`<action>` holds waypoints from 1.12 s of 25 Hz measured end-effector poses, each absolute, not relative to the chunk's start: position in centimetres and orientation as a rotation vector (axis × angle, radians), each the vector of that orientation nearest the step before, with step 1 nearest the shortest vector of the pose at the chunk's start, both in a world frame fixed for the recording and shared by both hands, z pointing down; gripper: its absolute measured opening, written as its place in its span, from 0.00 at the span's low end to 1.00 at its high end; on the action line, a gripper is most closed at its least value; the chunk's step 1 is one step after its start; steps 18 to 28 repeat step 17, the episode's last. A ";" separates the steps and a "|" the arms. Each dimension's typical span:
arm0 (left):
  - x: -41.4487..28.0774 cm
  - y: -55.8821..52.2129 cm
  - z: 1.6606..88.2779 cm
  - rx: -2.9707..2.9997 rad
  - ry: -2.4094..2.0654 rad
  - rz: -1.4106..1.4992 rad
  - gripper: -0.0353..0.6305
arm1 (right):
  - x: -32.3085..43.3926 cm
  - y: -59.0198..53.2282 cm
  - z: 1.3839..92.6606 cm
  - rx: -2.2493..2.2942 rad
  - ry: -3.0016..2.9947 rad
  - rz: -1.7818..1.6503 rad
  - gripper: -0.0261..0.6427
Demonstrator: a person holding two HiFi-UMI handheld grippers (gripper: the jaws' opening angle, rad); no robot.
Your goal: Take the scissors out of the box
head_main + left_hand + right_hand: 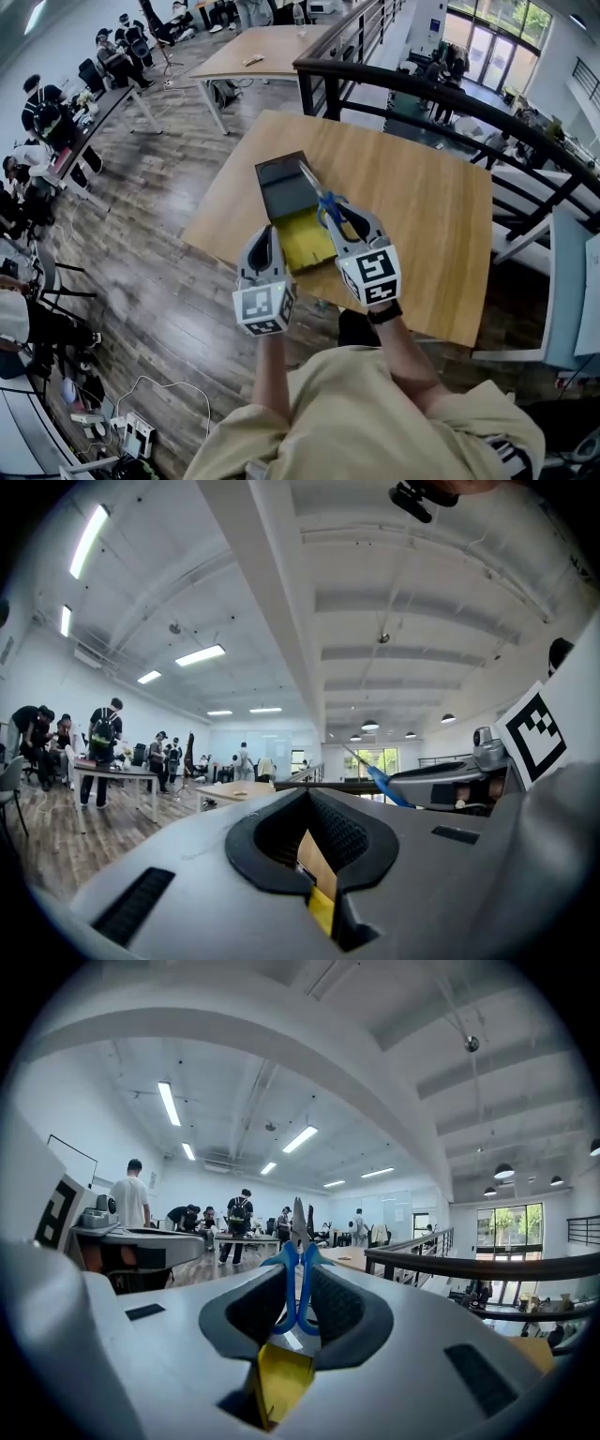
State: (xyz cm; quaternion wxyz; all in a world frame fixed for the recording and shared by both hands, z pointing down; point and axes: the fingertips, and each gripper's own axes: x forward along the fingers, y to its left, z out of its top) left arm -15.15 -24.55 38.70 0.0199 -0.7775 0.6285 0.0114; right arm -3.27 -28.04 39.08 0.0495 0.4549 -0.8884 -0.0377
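Above box [284, 183] | right claw [298, 1274]: closed on scissors [285, 1290] handles | left claw [309, 803]: parted, empty

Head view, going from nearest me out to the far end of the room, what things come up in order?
Shirt → box's yellow tray → dark grey lid → far wooden table.

Wood-plank floor [159, 187] under a pale wooden table [422, 216]. Black railing [441, 94] just behind it. Second table [262, 52] further back. Desks [103, 103] with seated people [42, 117] along the left side. Tall windows [497, 42] at far right. White beamed ceiling [272, 592] with strip lights [199, 655]. Cables [122, 412] on the floor, lower left.
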 end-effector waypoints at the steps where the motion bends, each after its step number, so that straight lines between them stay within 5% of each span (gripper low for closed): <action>1: -15.1 -24.6 38.7 -2.414 1.948 0.034 0.07 | -3.3 -28.1 39.0 1.385 -2.705 -0.116 0.17; 28: -16.0 -29.4 41.1 -2.458 1.933 -0.035 0.07 | -3.7 -31.9 42.8 1.349 -2.636 -0.058 0.17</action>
